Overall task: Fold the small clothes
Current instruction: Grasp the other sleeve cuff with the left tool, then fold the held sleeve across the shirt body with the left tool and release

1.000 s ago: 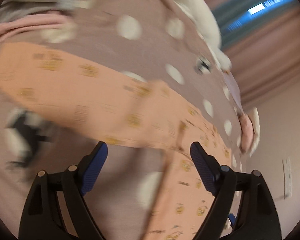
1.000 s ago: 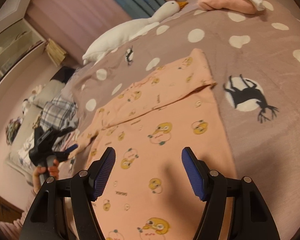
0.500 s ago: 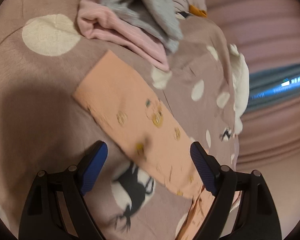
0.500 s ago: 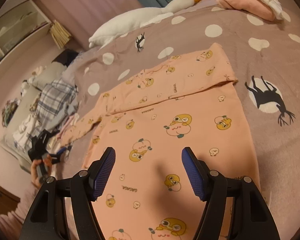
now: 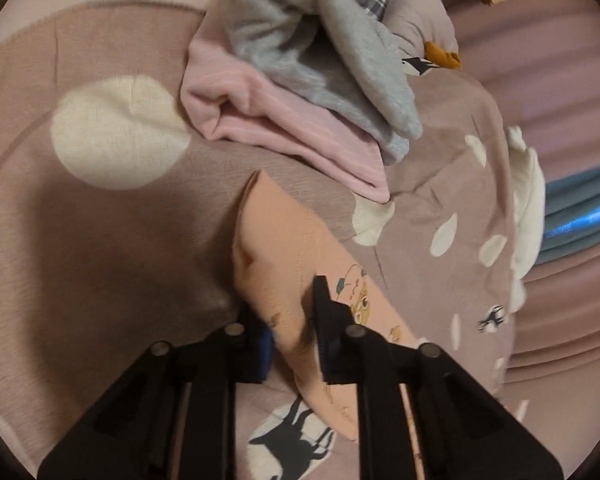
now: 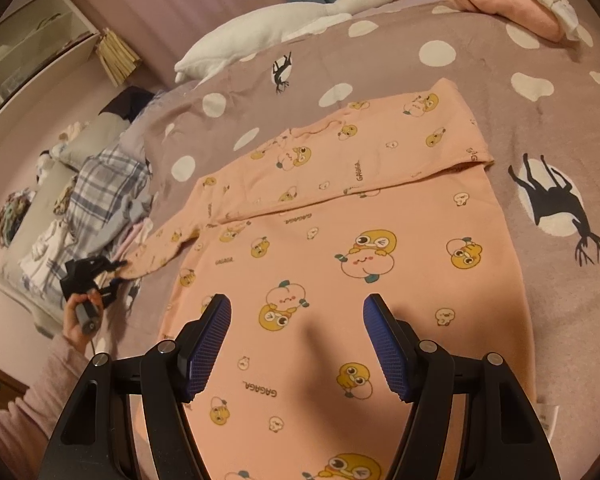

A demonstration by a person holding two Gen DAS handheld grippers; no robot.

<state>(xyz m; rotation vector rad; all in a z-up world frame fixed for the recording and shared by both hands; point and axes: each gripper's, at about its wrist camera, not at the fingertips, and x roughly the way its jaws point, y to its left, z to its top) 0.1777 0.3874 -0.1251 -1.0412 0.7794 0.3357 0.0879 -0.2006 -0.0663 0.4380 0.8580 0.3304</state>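
Peach cotton, the cuff of the long-sleeved cartoon-print child's top (image 6: 340, 248), is now pinched in the left hand-held gripper (image 5: 290, 320), which half a second ago hovered open above it, so the second sleeve can be folded in. The top lies flat on the mauve spotted bedspread (image 6: 380, 64) under the right hand-held gripper (image 6: 296, 344), whose jaws are wide apart and empty; no containers show.

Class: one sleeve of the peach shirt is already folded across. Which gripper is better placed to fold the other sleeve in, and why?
Left. The left gripper is already shut on the outstretched sleeve; the right gripper hangs open above the shirt body.
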